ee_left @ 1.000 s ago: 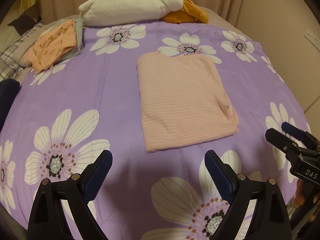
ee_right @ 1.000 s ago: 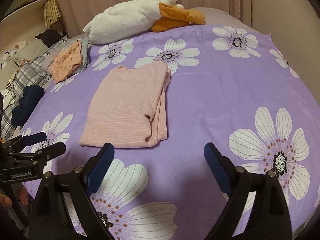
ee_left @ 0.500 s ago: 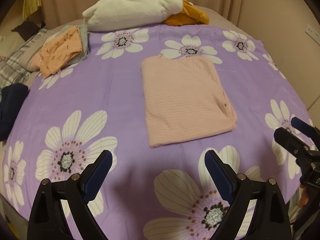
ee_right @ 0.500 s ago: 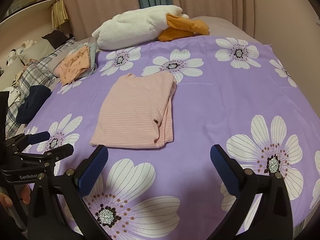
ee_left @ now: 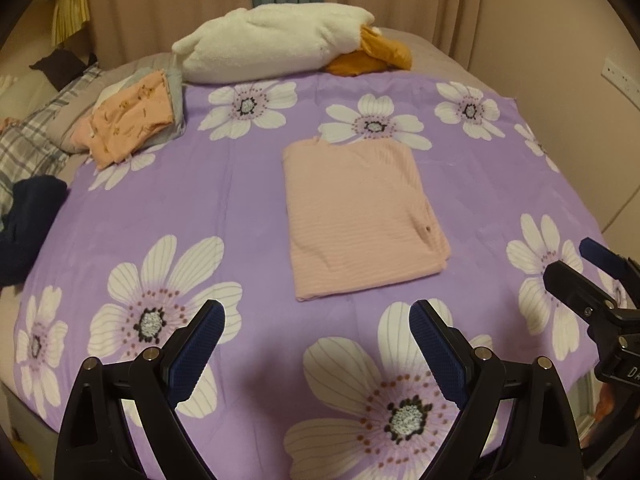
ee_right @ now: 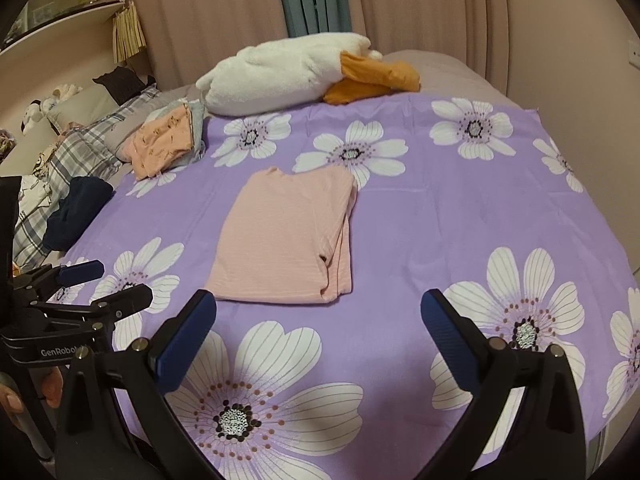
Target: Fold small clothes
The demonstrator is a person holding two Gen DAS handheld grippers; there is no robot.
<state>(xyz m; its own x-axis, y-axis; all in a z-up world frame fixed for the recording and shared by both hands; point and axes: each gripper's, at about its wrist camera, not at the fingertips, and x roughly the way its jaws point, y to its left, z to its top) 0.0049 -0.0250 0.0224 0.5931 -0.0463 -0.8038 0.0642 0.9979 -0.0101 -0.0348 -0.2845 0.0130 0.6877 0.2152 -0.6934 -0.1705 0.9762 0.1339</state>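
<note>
A pale pink striped garment (ee_left: 360, 216) lies folded into a flat rectangle in the middle of the purple flowered bedspread (ee_left: 248, 200); it also shows in the right wrist view (ee_right: 288, 240). My left gripper (ee_left: 316, 320) is open and empty, held above the near edge of the bed, short of the garment. My right gripper (ee_right: 318, 312) is open and empty, also short of the garment. Each gripper shows at the edge of the other's view: the right one (ee_left: 576, 264) and the left one (ee_right: 108, 284).
A stack of folded orange and grey clothes (ee_left: 132, 120) lies at the far left. A white plush duck (ee_left: 276, 48) with orange parts lies at the back. A dark navy garment (ee_left: 28, 220) and plaid bedding (ee_left: 28, 148) are at the left edge. A wall is on the right.
Both grippers have drawn back and up from the bed, so the garment looks smaller and farther. Both stay open. The garment has not moved.
</note>
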